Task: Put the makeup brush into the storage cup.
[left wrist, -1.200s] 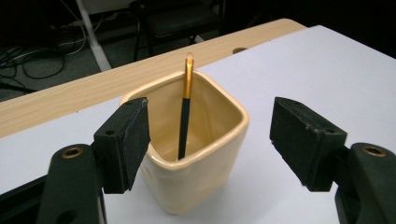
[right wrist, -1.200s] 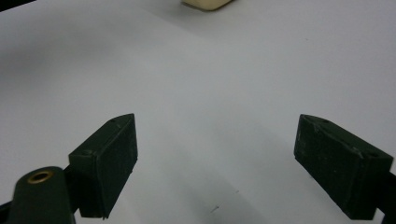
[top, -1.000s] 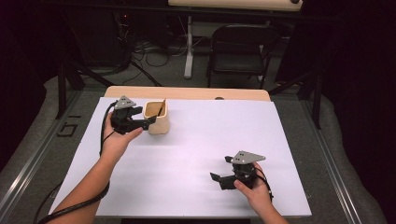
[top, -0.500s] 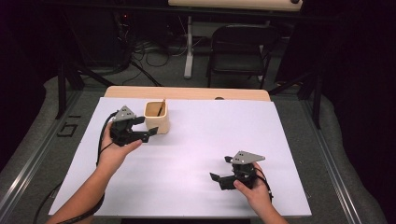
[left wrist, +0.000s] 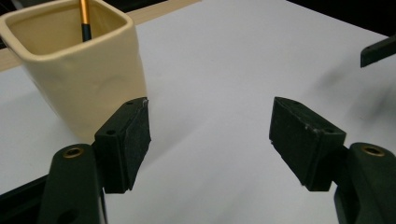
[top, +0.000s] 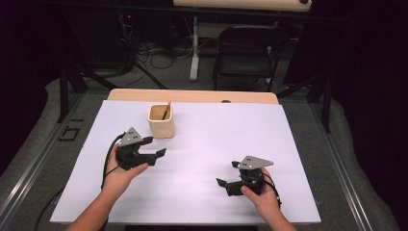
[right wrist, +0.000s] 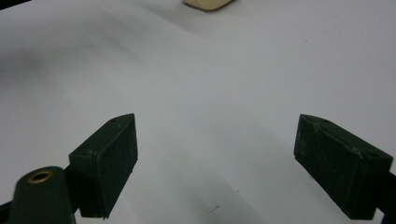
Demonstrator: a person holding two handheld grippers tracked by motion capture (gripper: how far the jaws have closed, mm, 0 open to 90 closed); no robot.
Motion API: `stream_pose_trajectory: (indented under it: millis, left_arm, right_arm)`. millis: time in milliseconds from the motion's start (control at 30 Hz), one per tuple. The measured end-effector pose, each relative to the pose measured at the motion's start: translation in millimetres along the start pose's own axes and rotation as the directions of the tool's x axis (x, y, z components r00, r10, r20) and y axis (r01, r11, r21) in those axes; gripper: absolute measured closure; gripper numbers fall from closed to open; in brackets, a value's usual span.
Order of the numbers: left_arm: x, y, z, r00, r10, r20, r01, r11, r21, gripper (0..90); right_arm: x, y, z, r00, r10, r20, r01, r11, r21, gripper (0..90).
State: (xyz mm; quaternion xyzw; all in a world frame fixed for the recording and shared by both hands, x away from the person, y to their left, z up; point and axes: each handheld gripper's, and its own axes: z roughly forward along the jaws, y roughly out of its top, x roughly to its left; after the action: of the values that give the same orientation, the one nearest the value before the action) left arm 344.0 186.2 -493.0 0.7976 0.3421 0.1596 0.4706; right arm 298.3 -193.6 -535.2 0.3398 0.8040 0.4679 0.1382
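Observation:
A cream square cup (top: 160, 121) stands on the white table sheet (top: 216, 139) toward the back left, with a dark pencil-like stick (top: 165, 111) leaning inside it. My left gripper (top: 155, 146) is open with nothing in it, a little in front of the cup and apart from it. In the left gripper view the cup (left wrist: 79, 65) sits just beyond the left jaw, with the stick (left wrist: 85, 18) poking from it. My right gripper (top: 229, 173) rests open and empty near the front right of the sheet; its own view has the cup's base (right wrist: 206, 4) at the top edge.
A wooden tabletop strip (top: 192, 95) runs along the far edge of the sheet. Behind the table stand a black folding chair (top: 245, 53) and cables on the floor. The tip of the right gripper (left wrist: 378, 49) enters the left gripper view at the far right.
My left gripper has drawn back from the cup toward the person, ending in front of it with jaws open. The right gripper has stayed in place.

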Motion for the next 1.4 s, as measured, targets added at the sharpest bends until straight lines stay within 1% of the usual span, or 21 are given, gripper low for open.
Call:
stream_pose_trajectory:
  millis: [167,233,267,400,433,600,667,733,833,900,1067,1200,1267,1300,1400]
  left_arm:
    - [-7.7,-11.0,-3.5,1.0,-0.001,0.009,0.001,1.0,-0.003,29.4]
    - [-10.2,-14.2,-5.0,0.9999,0.008,0.015,-0.008,1.0,0.004,29.4]
    - [-11.6,-15.7,-5.3,0.9999,0.005,0.016,-0.005,1.0,0.003,29.4]
    - [-16.2,-20.0,-6.0,0.9996,0.007,0.027,-0.007,1.0,0.004,29.4]
    - [-17.0,-20.7,-6.5,0.9995,0.012,0.029,-0.013,0.9999,0.01,29.4]
    - [-23.3,-25.2,-5.4,0.9991,0.013,0.04,-0.013,0.9999,0.0,29.9]
    - [-26.5,-27.2,-4.6,0.9988,0.019,0.045,-0.019,0.9998,0.001,30.1]
    - [-29.2,-29.1,-3.6,0.998,0.036,0.052,-0.036,0.9994,0.003,30.2]
    - [-34.4,-31.7,-2.4,0.9973,0.049,0.055,-0.05,0.9987,0.009,30.2]
    - [-36.9,-33.4,-1.7,0.9962,0.059,0.064,-0.06,0.9982,0.004,30.2]
    - [-40.1,-36.8,-1.3,0.9948,0.082,0.062,-0.082,0.9966,0.006,30.4]
    - [-41.1,-39.9,-1.2,0.995,0.076,0.065,-0.077,0.997,0.008,30.5]
    - [-41.2,-40.9,-1.9,0.9949,0.077,0.064,-0.078,0.9969,0.007,30.5]
    - [-41.0,-41.3,-2.2,0.9949,0.078,0.063,-0.079,0.9968,0.008,30.5]
    - [-40.0,-42.9,-3.9,0.9952,0.077,0.061,-0.077,0.997,0.008,30.5]
  right_arm:
    - [-0.1,-0.3,0.5,1.0,0.0,-0.001,0.0,1.0,-0.001,13.5]
    - [0.3,-0.3,0.9,1.0,-0.003,-0.002,0.003,1.0,-0.001,13.5]
    - [0.4,-0.3,1.0,1.0,-0.004,-0.002,0.004,1.0,-0.001,13.6]
    - [0.3,-0.4,0.9,1.0,-0.003,-0.004,0.003,1.0,-0.001,13.6]
    - [0.2,-0.5,0.9,1.0,-0.004,-0.003,0.004,1.0,0.001,13.6]
    - [0.6,-0.9,1.6,1.0,-0.005,-0.006,0.005,1.0,0.003,13.6]
    - [0.7,-1.1,1.7,1.0,-0.005,-0.006,0.005,1.0,0.004,13.9]
    - [1.3,-1.3,1.7,0.9999,-0.009,-0.005,0.009,1.0,0.004,14.1]
    - [1.5,-1.4,1.7,0.9998,-0.015,-0.009,0.015,1.0,0.002,14.1]
    - [1.6,-1.6,1.8,0.9998,-0.017,-0.011,0.017,1.0,0.002,14.1]
    - [1.6,-2.2,2.0,0.9997,-0.018,-0.017,0.019,1.0,0.003,14.1]
    - [1.7,-2.9,2.2,0.9996,-0.019,-0.018,0.02,1.0,0.009,14.2]
    - [1.8,-2.9,1.9,0.9997,-0.025,-0.009,0.025,1.0,0.014,14.2]
    - [1.6,-3.2,2.1,0.9996,-0.024,-0.017,0.024,1.0,0.007,14.1]
    - [0.8,-3.3,0.8,0.9995,-0.025,-0.016,0.025,1.0,0.003,14.1]
